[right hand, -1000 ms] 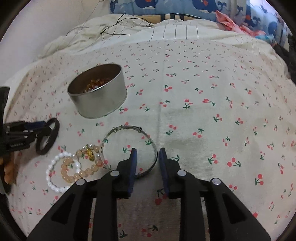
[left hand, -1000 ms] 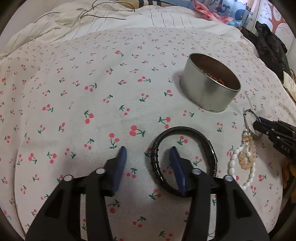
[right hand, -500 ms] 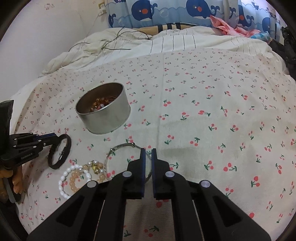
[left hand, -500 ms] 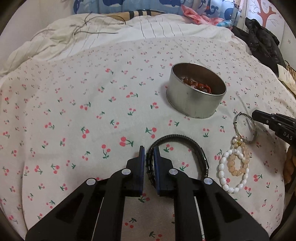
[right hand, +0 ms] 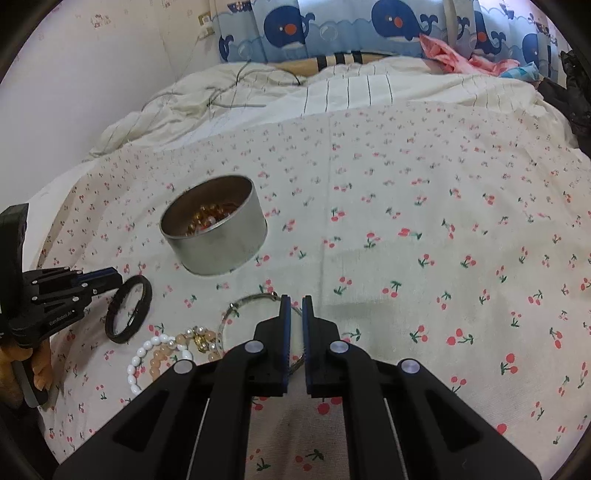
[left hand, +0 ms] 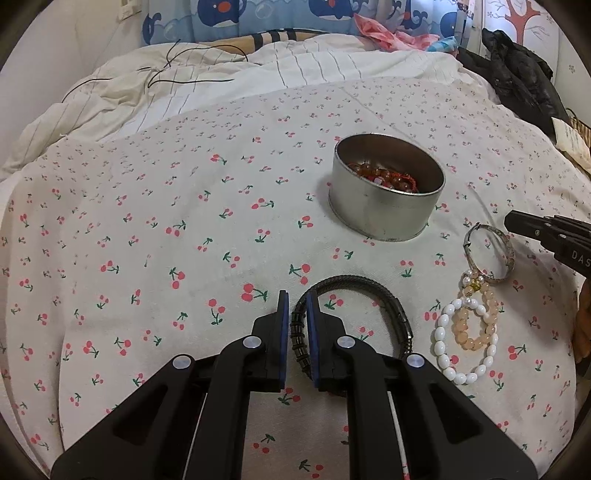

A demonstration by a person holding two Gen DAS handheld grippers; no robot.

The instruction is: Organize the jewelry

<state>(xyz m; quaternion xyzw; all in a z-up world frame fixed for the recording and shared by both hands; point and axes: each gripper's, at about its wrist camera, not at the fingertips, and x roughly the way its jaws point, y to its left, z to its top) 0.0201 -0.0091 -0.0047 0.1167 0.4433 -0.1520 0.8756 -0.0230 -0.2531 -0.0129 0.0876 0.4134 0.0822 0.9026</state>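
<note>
My left gripper (left hand: 296, 302) is shut on the black braided bracelet (left hand: 354, 288), held just above the cherry-print cloth; the bracelet also shows in the right wrist view (right hand: 129, 308). My right gripper (right hand: 296, 304) is shut on the thin silver bangle (right hand: 255, 297), which also shows in the left wrist view (left hand: 489, 254). A round metal tin (left hand: 388, 195) with amber and red beads inside stands beyond both; it also shows in the right wrist view (right hand: 216, 232). A white pearl bracelet (left hand: 460, 343) and a peach bead bracelet (left hand: 476, 321) lie beside the bangle.
The cherry-print cloth (left hand: 184, 221) covers a bed. A rumpled striped duvet (left hand: 258, 74) with a thin black cable lies behind. Dark clothing (left hand: 517, 74) is piled at the far right. Whale-print pillows (right hand: 332, 29) line the headboard.
Both grippers closed, the left on the black bracelet and the right on the silver bangle, then rose and pulled back, so the views show more of the bed.
</note>
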